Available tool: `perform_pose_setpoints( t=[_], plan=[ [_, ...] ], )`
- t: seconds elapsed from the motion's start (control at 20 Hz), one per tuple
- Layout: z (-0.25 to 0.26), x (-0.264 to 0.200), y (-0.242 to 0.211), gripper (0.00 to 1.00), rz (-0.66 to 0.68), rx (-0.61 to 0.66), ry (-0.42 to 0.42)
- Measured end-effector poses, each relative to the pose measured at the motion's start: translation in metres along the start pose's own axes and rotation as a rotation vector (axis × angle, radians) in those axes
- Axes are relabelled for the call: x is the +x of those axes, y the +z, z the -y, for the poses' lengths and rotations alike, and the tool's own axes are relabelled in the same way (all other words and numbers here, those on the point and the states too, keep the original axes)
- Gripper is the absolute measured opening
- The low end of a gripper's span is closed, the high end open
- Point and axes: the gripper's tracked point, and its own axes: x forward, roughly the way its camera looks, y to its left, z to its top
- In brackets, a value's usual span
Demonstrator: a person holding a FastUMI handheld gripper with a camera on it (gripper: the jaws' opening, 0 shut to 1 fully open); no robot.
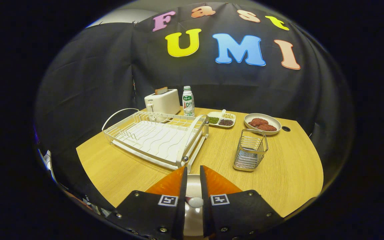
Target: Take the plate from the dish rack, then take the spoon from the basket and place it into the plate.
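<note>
Gripper view. Gripper (193,173): orange fingers nearly together, a spoon (194,202) in the narrow gap between them; whether they clamp it, I cannot tell. Plate (192,181): pale, beneath the fingers. White dish rack (155,136): ahead, on the wooden table (285,173). Wire basket (251,150): right of the rack.

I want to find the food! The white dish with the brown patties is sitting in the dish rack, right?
Not quite. The gripper view shows the white dish with the brown patties sitting on the table, just beyond the wire basket, not in the dish rack. The gripper has its jaws nearly closed, with something silvery between them.
</note>
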Motion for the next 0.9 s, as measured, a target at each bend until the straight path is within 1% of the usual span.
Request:
perform_pose_setpoints(
  t=[0.05, 0.1, 0.15, 0.2, 0.7, 0.75, 0.85, 0.9],
  plan=[
    [0.008, 0.0, -0.001, 0.25, -0.002, -0.009, -0.02],
    [0.009, -0.009, 0.004, 0.25, -0.001, -0.012, -0.026],
    [0.014, -0.009, 0.007, 0.41, 0.016, -0.012, -0.036],
    [0.024, -0.015, 0.018, 0.51, 0.051, -0.013, -0.058],
    [0.115, -0.104, 0.153, 0.52, 0.401, 0.024, -0.279],
    [0.12, -0.115, 0.167, 0.59, 0.455, 0.037, -0.301],
    [0.138, -0.129, 0.187, 0.96, 0.542, 0.057, -0.365],
    [0.144, -0.134, 0.192, 0.96, 0.562, 0.053, -0.383]
  ],
)
